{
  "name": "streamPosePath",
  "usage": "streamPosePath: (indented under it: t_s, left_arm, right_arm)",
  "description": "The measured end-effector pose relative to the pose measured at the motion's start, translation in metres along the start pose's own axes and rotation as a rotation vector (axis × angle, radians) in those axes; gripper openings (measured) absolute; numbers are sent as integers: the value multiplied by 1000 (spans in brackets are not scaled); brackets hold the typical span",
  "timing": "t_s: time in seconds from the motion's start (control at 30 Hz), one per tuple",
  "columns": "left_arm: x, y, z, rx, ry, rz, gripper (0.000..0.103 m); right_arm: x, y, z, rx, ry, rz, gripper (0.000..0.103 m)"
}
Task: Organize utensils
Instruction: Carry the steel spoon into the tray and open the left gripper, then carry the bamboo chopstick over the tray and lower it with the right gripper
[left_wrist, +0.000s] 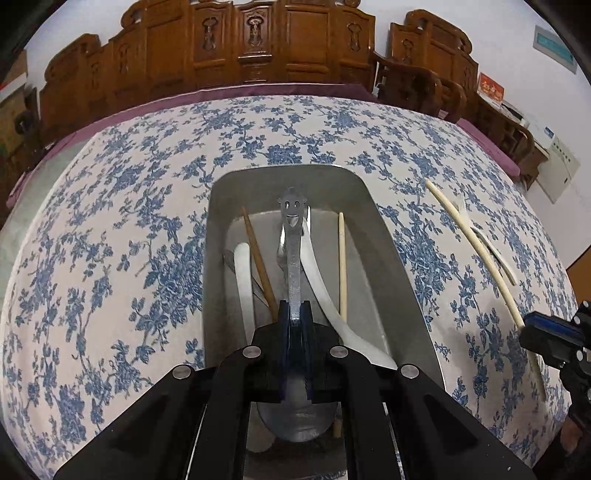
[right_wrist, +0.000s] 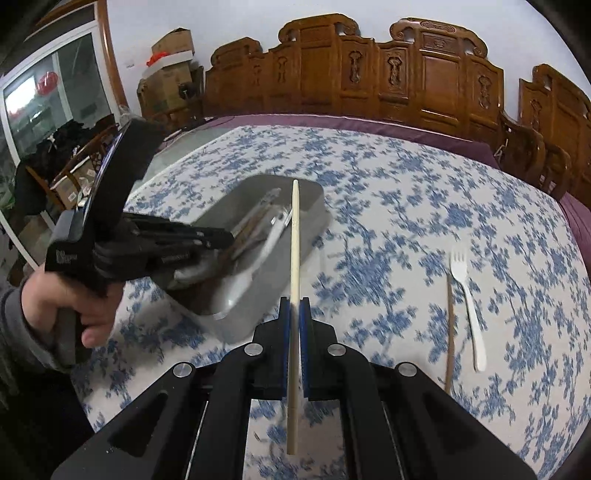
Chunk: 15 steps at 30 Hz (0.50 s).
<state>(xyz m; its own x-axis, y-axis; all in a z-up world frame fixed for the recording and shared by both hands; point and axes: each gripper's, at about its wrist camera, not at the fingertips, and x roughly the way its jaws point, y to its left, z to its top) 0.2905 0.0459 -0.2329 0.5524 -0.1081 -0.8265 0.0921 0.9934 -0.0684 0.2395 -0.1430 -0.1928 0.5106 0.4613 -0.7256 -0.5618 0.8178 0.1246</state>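
Carved wooden chairs (left_wrist: 258, 40) line a pale wall (right_wrist: 236, 22); cardboard boxes (right_wrist: 170, 74) flank a window (right_wrist: 48, 96).

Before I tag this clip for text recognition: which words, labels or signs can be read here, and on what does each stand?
None can be read with certainty.
Left gripper: white print on its black body, too blurred to read.
Red sign on the wall: pale characters, too small to read.
White box by the wall: blue marks, illegible.
Cardboard boxes: no legible print.
Metal spoon: a smiling face cut-out, no words.
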Motion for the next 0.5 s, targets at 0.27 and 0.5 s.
streamPosePath:
  t_s: [0.27, 0.5]
  left_arm:
    - [-22, 10, 10, -3, -52, -12, 6]
    - [-41, 23, 16, 7, -99, 25, 6]
  right_arm:
    - [19, 12, 33, 16, -26, 11, 6]
    - [37, 27, 55, 45, -40, 25, 6]
